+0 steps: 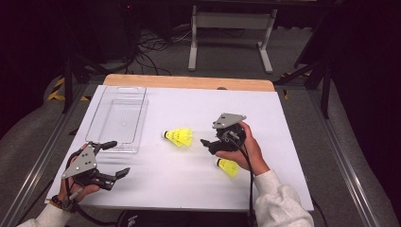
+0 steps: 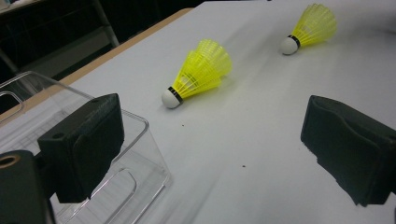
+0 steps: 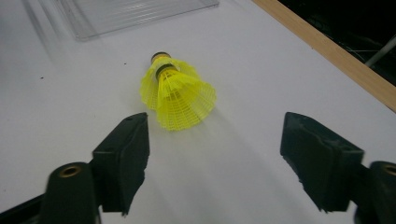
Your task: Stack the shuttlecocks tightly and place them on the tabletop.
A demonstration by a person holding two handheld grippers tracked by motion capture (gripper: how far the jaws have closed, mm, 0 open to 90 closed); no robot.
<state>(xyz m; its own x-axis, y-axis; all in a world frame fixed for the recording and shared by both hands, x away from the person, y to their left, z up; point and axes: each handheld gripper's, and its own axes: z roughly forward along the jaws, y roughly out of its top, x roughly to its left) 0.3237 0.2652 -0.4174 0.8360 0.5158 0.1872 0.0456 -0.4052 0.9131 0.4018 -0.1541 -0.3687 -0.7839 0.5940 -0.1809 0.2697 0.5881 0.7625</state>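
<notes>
From above, the right claw [image 1: 206,144] gapes empty between two yellow shuttlecock groups; its own view reveals the middle shuttlecocks [image 3: 175,95] are nested; left claw [image 1: 116,158] open too.

Clear tray [image 3: 140,14] cut off by top edge; far shuttlecock's [image 3: 161,58] cork hidden.

High overhead forward-down; gripper cameras low, close, sharing stacked shuttlecocks [image 2: 198,74].

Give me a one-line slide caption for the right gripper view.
Open right claw facing stacked yellow shuttlecocks lying on the white table, clear plastic tray beyond.
</notes>
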